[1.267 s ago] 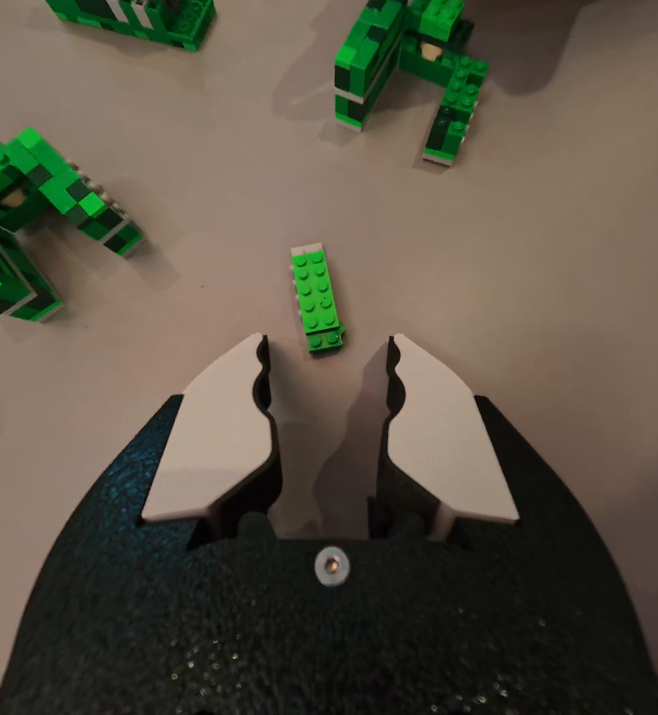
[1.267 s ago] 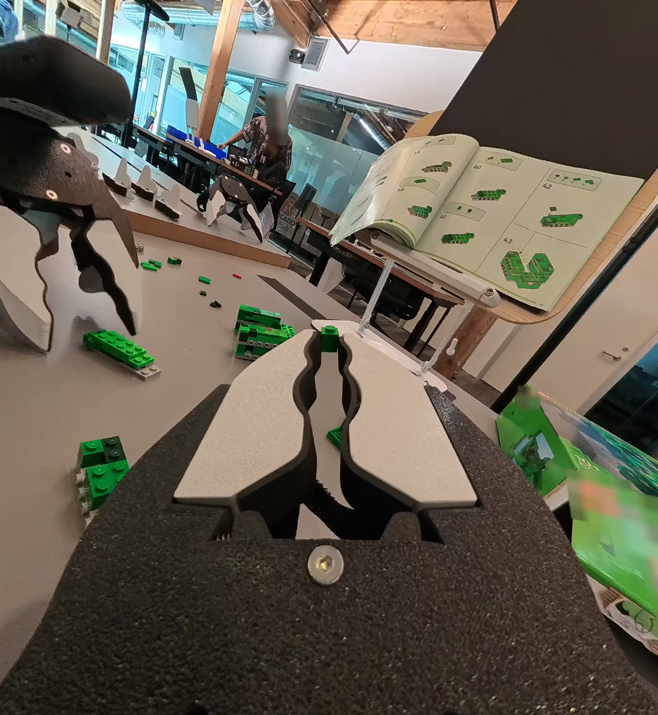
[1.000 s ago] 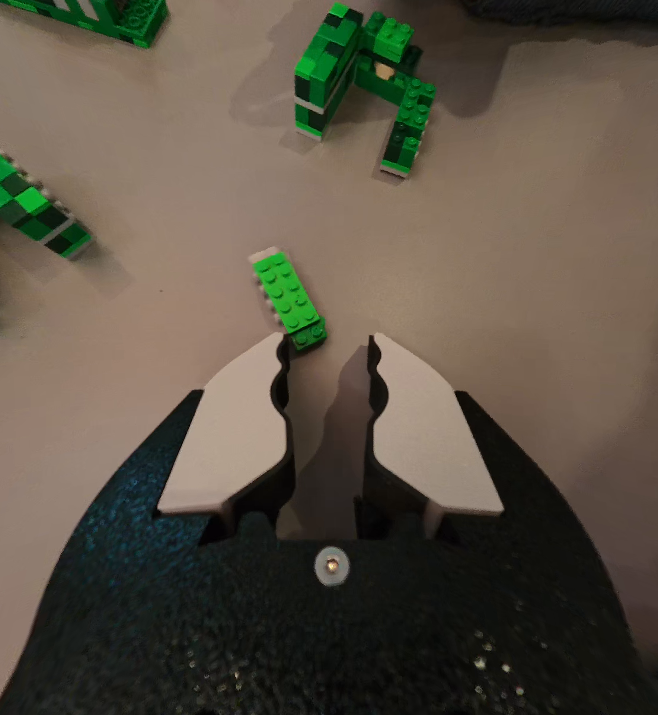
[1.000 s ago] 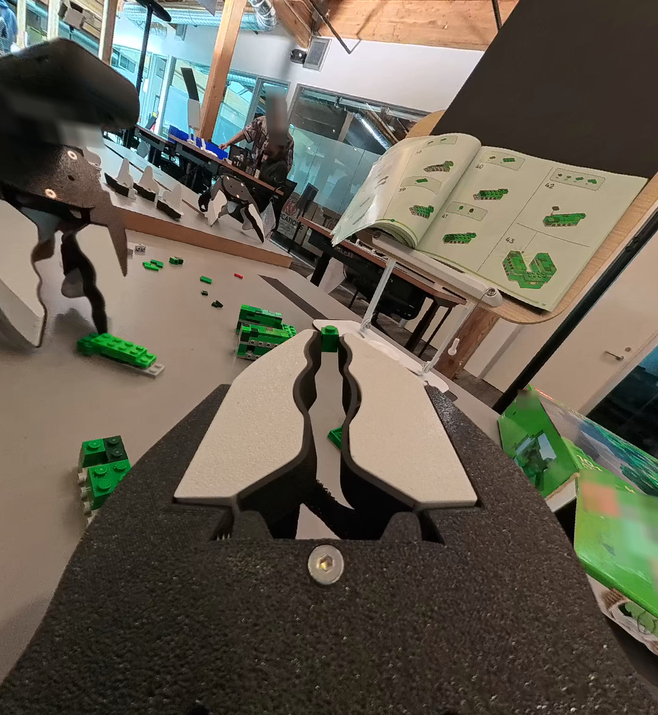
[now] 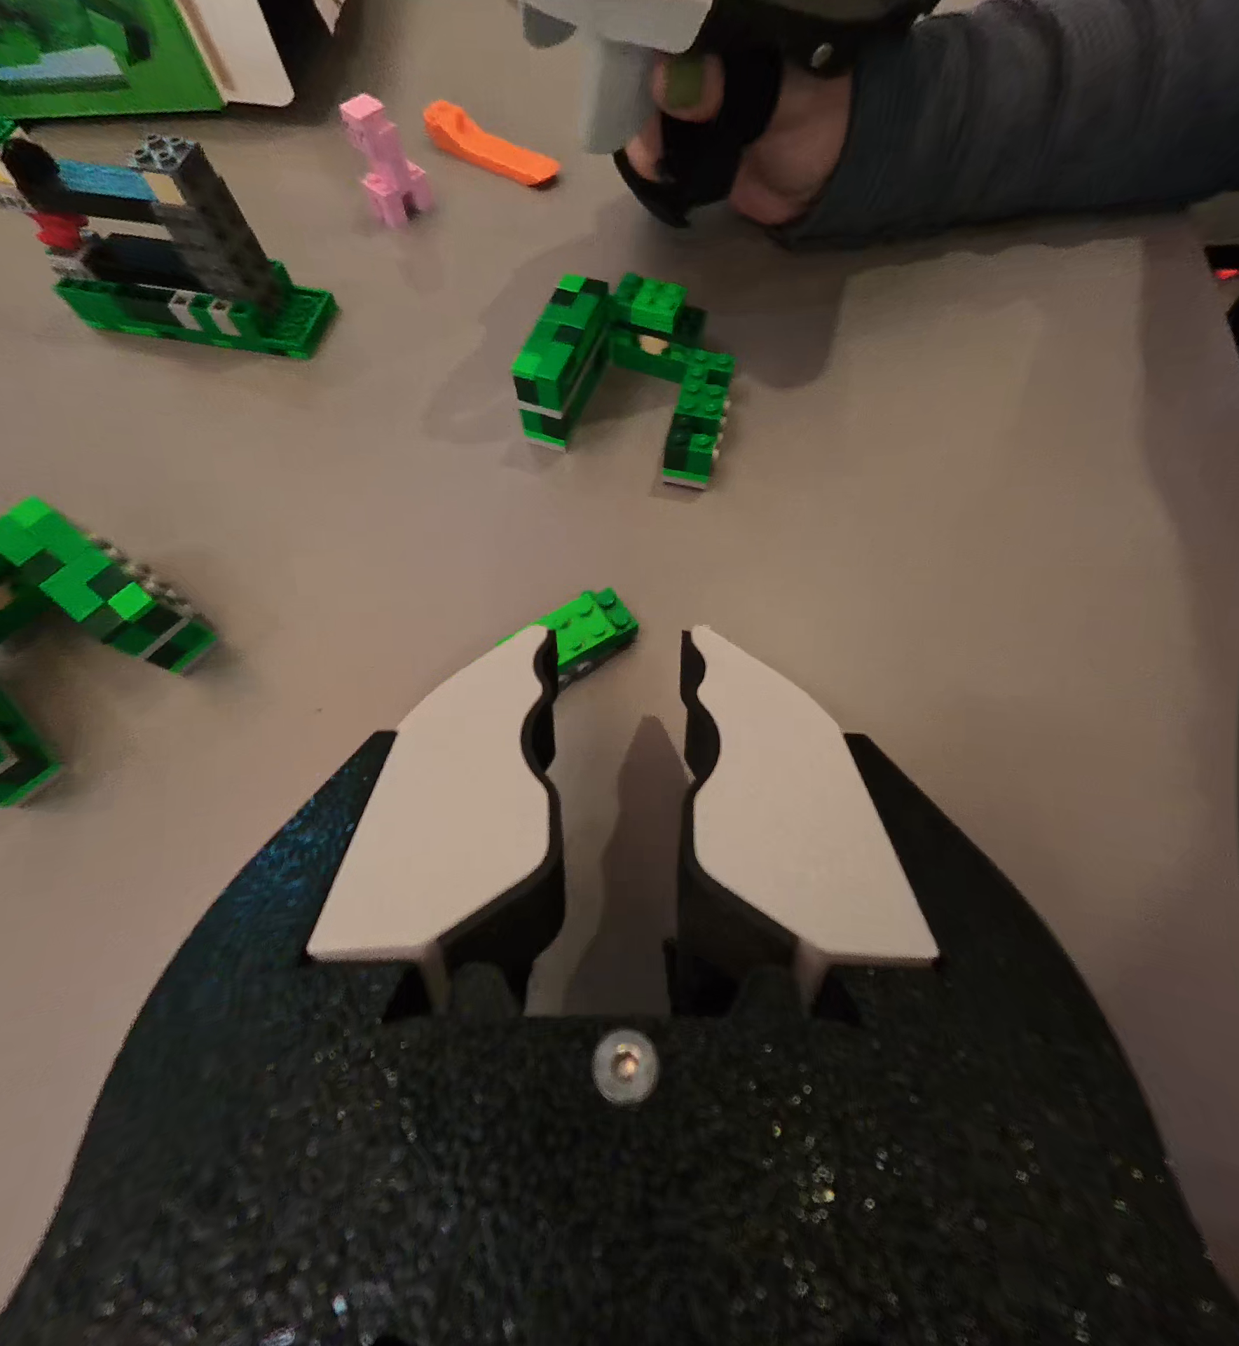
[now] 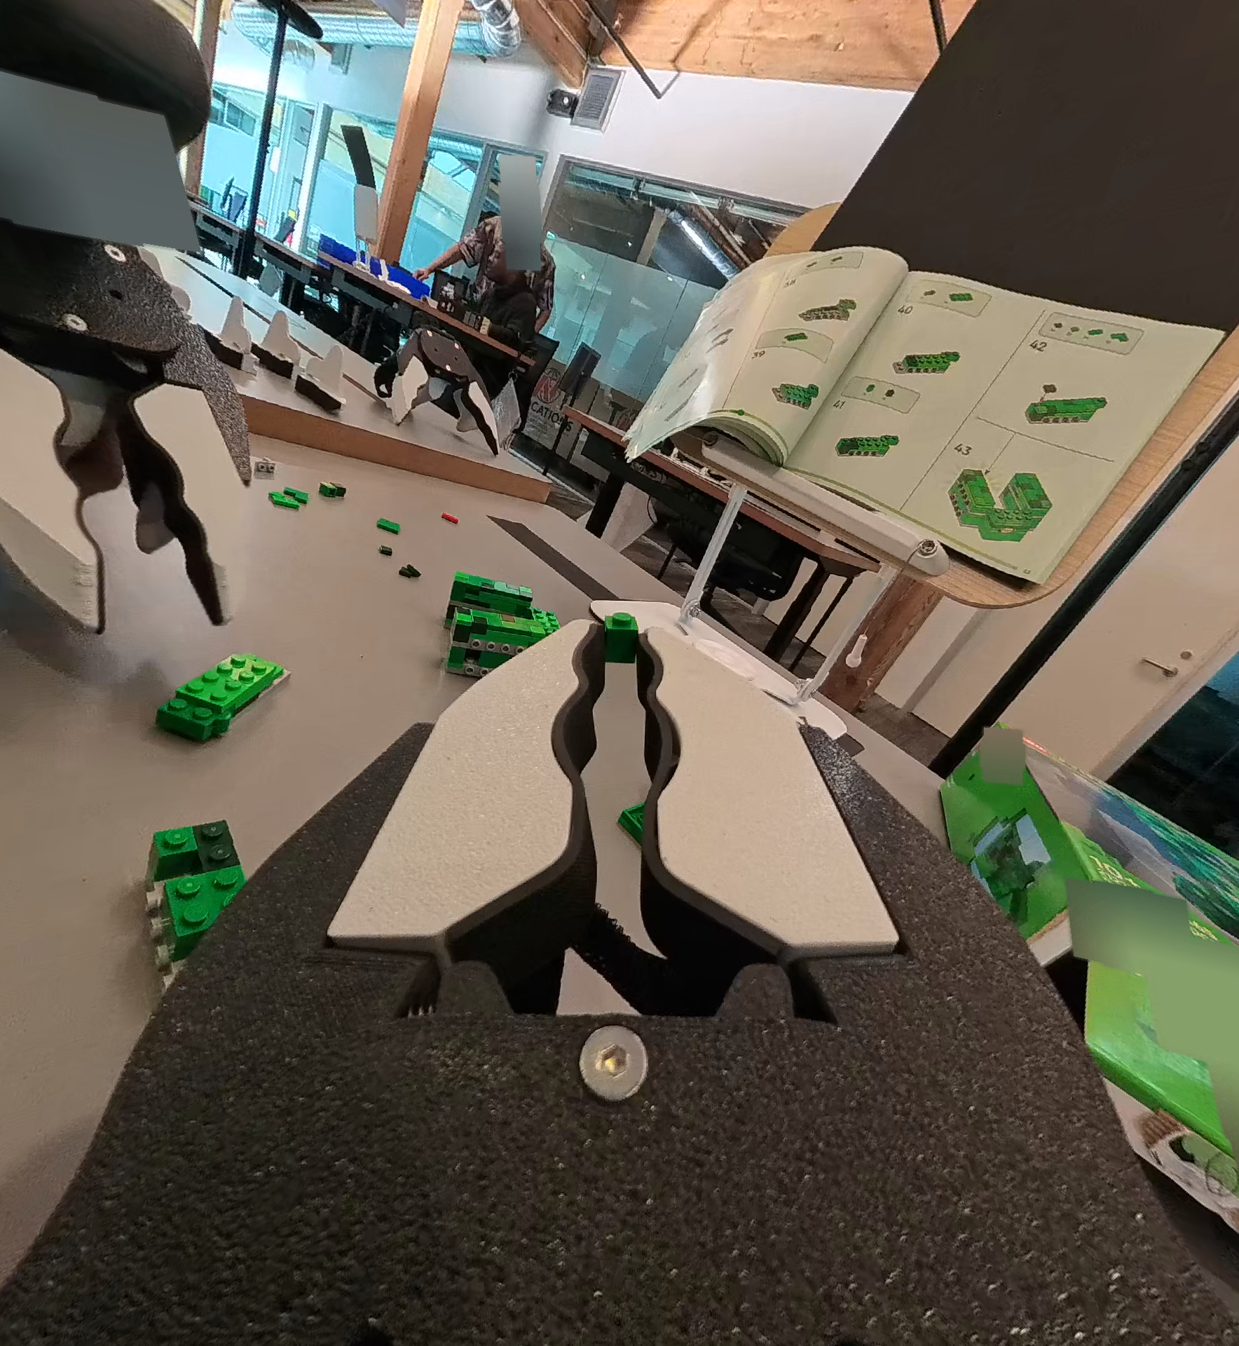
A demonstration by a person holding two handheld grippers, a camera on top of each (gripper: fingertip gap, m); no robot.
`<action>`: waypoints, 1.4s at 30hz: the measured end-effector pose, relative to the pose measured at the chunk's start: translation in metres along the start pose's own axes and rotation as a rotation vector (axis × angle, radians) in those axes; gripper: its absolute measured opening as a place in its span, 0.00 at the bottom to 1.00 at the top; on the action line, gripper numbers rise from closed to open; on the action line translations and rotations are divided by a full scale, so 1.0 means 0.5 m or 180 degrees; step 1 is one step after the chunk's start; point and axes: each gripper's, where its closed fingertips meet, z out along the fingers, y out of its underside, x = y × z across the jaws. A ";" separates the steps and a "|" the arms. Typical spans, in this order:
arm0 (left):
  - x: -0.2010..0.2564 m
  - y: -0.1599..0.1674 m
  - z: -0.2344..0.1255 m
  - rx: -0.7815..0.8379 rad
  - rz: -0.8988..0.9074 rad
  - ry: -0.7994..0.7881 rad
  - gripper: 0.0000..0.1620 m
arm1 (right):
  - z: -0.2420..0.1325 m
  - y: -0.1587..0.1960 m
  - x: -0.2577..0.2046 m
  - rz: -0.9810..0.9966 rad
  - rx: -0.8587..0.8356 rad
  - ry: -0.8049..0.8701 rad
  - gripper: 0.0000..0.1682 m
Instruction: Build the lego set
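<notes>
A flat green plate assembly (image 5: 591,625) lies on the grey table just ahead of my left gripper (image 5: 620,641). The gripper is open and empty, and its left finger hides the assembly's near end. In the right wrist view the same assembly (image 6: 223,695) lies below and right of the left gripper (image 6: 154,615), which hovers above the table. My right gripper (image 6: 616,641) is shut on a small green one-stud brick (image 6: 620,639) held at its tips, above the table. An open instruction booklet (image 6: 930,408) stands on a holder at the right.
A green arch-shaped build (image 5: 624,364) stands ahead, another green build (image 5: 56,604) at the left, and a black-and-blue structure on a green base (image 5: 165,248) at the far left. A pink figure (image 5: 387,164), an orange separator tool (image 5: 489,153) and a gloved hand (image 5: 711,109) lie beyond. The set's box (image 6: 1112,910) lies at the right. My right fingertips sit around 15 cm from my left ones.
The green plate assembly has turned on the table and now lies slantwise before the left finger. My left gripper has narrowed a little and pulled back. The right gripper still holds its brick.
</notes>
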 end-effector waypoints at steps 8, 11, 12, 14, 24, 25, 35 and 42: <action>-0.248 0.057 -0.299 0.0245 -0.0324 -0.3325 0.00 | -0.001 -0.001 0.000 0.0020 0.0011 -0.0012 0.05; -0.265 0.104 -0.424 0.0743 -0.0872 -0.4028 0.00 | 0.000 -0.001 -0.002 0.0020 0.0012 -0.0024 0.05; -0.266 0.117 -0.451 0.0890 -0.1012 -0.4150 0.00 | 0.000 -0.001 -0.002 0.0018 0.0011 -0.0025 0.05; -0.266 0.139 -0.491 0.1164 -0.1241 -0.4326 0.00 | 0.000 -0.001 -0.003 0.0015 0.0009 -0.0029 0.05; -0.262 0.157 -0.529 0.1839 -0.1635 -0.4268 0.00 | 0.000 -0.001 -0.003 0.0002 0.0003 -0.0025 0.05; -0.262 0.156 -0.527 0.1828 -0.1622 -0.4265 0.00 | 0.000 -0.001 -0.003 0.0003 0.0004 -0.0026 0.05; -0.263 0.148 -0.519 0.1674 -0.1490 -0.4281 0.00 | -0.001 -0.001 -0.003 0.0000 0.0004 -0.0028 0.05; -0.263 0.144 -0.513 0.1613 -0.1433 -0.4265 0.00 | 0.000 -0.001 -0.004 0.0002 0.0001 -0.0033 0.05</action>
